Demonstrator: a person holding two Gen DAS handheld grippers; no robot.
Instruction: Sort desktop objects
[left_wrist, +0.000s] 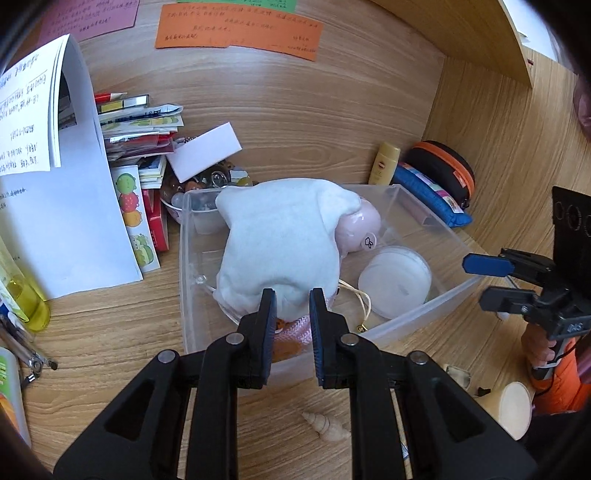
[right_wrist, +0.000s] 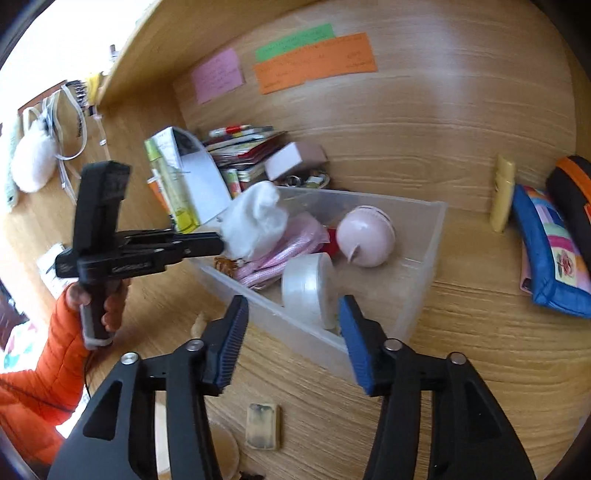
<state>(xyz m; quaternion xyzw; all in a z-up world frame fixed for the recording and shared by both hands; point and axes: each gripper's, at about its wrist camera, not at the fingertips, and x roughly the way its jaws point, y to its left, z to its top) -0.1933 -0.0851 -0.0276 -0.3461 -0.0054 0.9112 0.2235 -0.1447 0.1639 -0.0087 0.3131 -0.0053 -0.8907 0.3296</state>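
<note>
A clear plastic bin (left_wrist: 448, 295) stands on the wooden desk. My left gripper (left_wrist: 291, 306) is shut on a white plush toy (left_wrist: 280, 243) and holds it over the bin's left half; it also shows in the right wrist view (right_wrist: 258, 218). In the bin lie a pink round gadget (right_wrist: 364, 236), a round white tape roll (right_wrist: 308, 290) and pink cord (right_wrist: 273, 258). My right gripper (right_wrist: 291, 321) is open and empty, just outside the bin's near wall (right_wrist: 295, 332); it appears at the right in the left wrist view (left_wrist: 491, 280).
A stack of books and papers (left_wrist: 140, 122) and a white box (left_wrist: 203, 151) stand behind the bin. A yellow tube (left_wrist: 384, 162), blue pouch (left_wrist: 428, 192) and black-orange case (left_wrist: 447, 170) lie to its right. A seashell (left_wrist: 325, 426), a cup (left_wrist: 508, 408) and an eraser (right_wrist: 263, 424) lie in front.
</note>
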